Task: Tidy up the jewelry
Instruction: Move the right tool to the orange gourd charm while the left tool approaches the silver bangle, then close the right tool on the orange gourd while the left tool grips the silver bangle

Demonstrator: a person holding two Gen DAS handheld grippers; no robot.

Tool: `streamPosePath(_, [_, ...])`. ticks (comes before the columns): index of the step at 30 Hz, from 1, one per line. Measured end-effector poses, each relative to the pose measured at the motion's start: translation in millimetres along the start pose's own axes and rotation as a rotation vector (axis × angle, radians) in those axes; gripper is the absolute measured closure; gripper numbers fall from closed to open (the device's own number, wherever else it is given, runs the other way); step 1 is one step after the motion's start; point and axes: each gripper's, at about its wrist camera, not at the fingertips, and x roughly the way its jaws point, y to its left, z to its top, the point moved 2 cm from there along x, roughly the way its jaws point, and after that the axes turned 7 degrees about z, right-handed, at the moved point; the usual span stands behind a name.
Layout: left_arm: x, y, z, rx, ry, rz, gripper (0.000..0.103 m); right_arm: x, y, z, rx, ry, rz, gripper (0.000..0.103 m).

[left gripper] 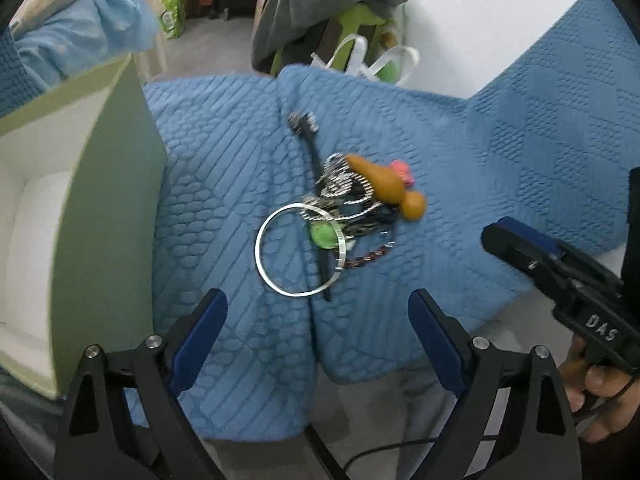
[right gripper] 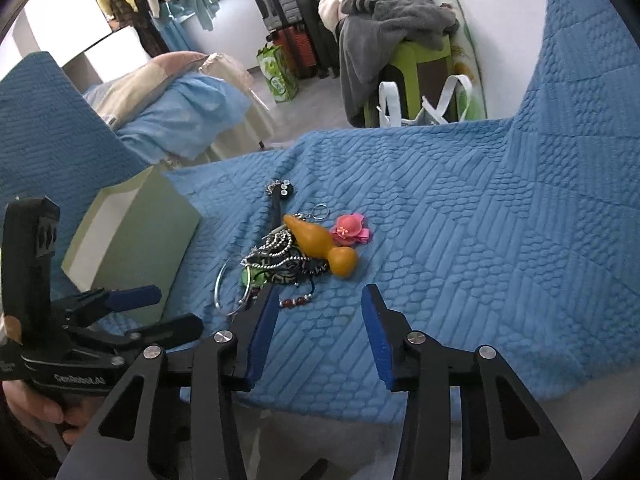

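Observation:
A heap of jewelry [left gripper: 344, 196] lies on a blue quilted cloth [left gripper: 500, 152]: a silver bangle [left gripper: 298, 250], bead chains, an orange gourd pendant [left gripper: 388, 186], a pink flower [left gripper: 400, 170], a green piece and a black strap. The heap also shows in the right wrist view [right gripper: 288, 258], with the gourd [right gripper: 320, 246] and flower [right gripper: 350, 230]. A pale green open box [left gripper: 108, 208] stands left of the heap. My left gripper [left gripper: 318, 324] is open and empty, just short of the bangle. My right gripper [right gripper: 320, 312] is open and empty, near the heap's front edge.
The box shows in the right wrist view [right gripper: 132, 248], with the left gripper [right gripper: 160, 312] beside it. The right gripper shows at the right of the left wrist view [left gripper: 520, 248]. Behind the cloth are a green stool with grey clothes [right gripper: 400, 28], a white-handled bag [right gripper: 424, 108] and suitcases [right gripper: 288, 24].

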Motion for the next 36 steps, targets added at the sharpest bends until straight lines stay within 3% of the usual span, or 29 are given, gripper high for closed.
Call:
streamPosePath(3, [15, 9, 0, -0.020, 0.013, 0.015, 0.013, 15, -4, 2, -0.024, -0.008, -0.016, 0.063])
streamPosePath(6, [23, 13, -1, -0.017, 0.007, 0.036, 0.025, 30, -10, 4, -0.035, -0.008, -0.029, 0.062])
streamPosePath(11, [35, 21, -1, -0.019, 0.027, 0.056, 0.025, 56, -19, 5, -0.049, 0.027, -0.045, 0.061])
streamPosePath(21, [44, 15, 5, 0.065, -0.021, 0.075, 0.026, 84, -27, 14, -0.104, 0.054, -0.079, 0.065])
streamPosePath(25, [41, 12, 7, 0.083, -0.047, 0.052, 0.025, 86, -25, 14, -0.118, 0.048, -0.067, 0.079])
streamPosePath(36, [41, 3, 4, 0.122, -0.068, 0.011, 0.023, 80, -25, 9, -0.061, 0.053, -0.059, 0.079])
